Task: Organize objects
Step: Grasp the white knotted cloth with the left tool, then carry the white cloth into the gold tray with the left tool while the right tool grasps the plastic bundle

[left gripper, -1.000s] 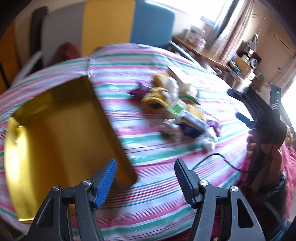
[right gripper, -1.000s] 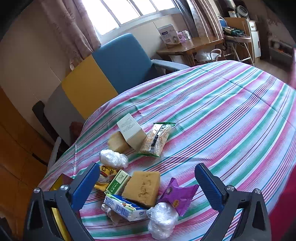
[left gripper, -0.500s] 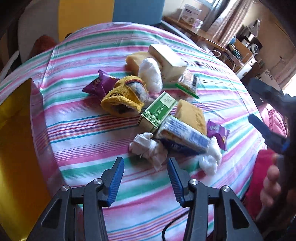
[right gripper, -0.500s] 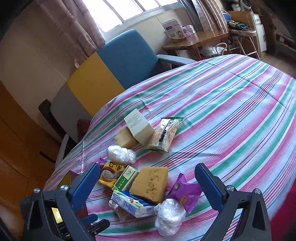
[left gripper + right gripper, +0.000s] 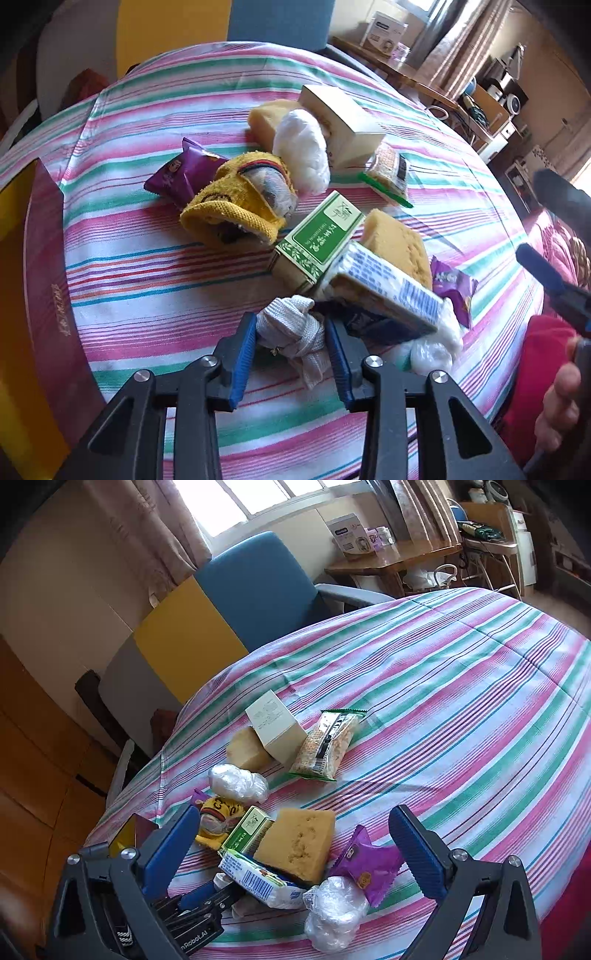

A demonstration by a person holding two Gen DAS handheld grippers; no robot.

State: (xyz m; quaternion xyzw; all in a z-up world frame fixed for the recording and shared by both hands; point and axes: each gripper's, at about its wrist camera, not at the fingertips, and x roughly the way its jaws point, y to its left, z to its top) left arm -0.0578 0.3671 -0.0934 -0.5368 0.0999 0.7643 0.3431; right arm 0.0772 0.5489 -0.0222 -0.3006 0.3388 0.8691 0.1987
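A small white cloth bundle (image 5: 291,330) is seen on the striped tablecloth (image 5: 147,266), right between the blue fingers (image 5: 242,360) of the left gripper (image 5: 290,354), which are closed in against it. The right gripper (image 5: 295,845) is held wide open above the pile, with nothing in it.

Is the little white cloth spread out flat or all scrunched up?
Scrunched up. The white cloth sits as a knotted, wrinkled bundle on the striped tablecloth, between the fingers of the left gripper.
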